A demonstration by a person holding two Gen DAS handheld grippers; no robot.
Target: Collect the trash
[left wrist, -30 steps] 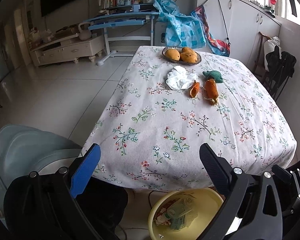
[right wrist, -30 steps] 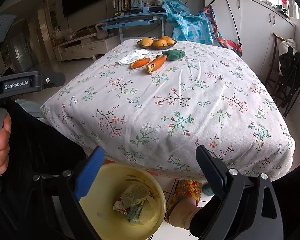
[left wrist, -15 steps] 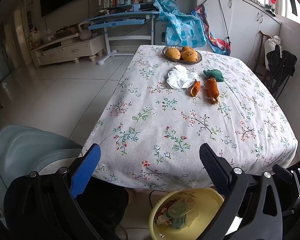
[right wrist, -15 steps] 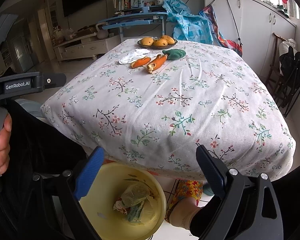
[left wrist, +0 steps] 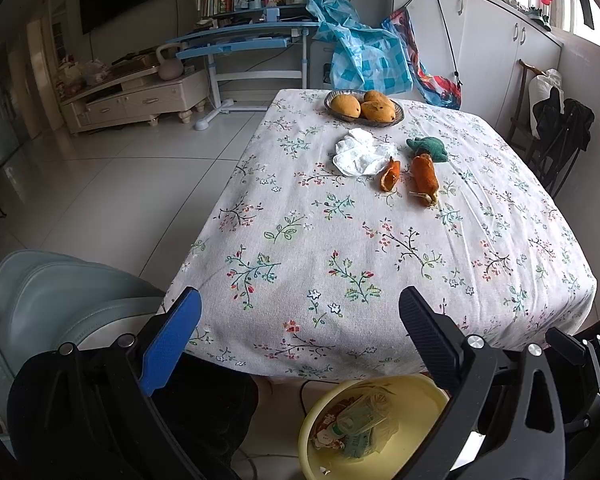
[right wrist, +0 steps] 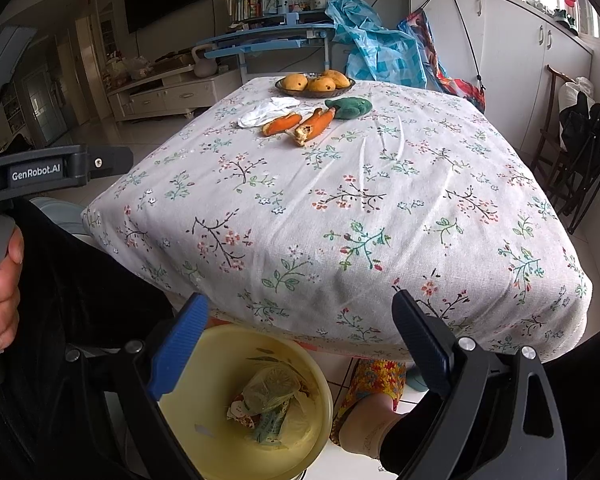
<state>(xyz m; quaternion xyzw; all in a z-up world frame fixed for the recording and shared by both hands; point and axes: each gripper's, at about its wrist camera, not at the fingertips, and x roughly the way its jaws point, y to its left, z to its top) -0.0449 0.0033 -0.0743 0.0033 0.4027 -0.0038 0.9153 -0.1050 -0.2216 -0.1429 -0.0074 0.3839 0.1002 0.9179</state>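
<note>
Left gripper [left wrist: 300,316]: jaws spread wide, empty, held above the near table edge. Right gripper [right wrist: 300,320]: likewise spread, empty. Crumpled white tissue [left wrist: 360,152], two orange peel pieces [left wrist: 424,178] and a green cloth wad [left wrist: 428,147]: far end of the floral tablecloth [left wrist: 340,248]. Yellow plastic basin [right wrist: 204,344] holding wrappers: on the floor, below the table edge.

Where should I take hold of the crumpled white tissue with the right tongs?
Pinch the raised, bunched ridge of the white tissue from above, on its open left side; the peel piece crowds its right edge. Right tongs are open.
</note>
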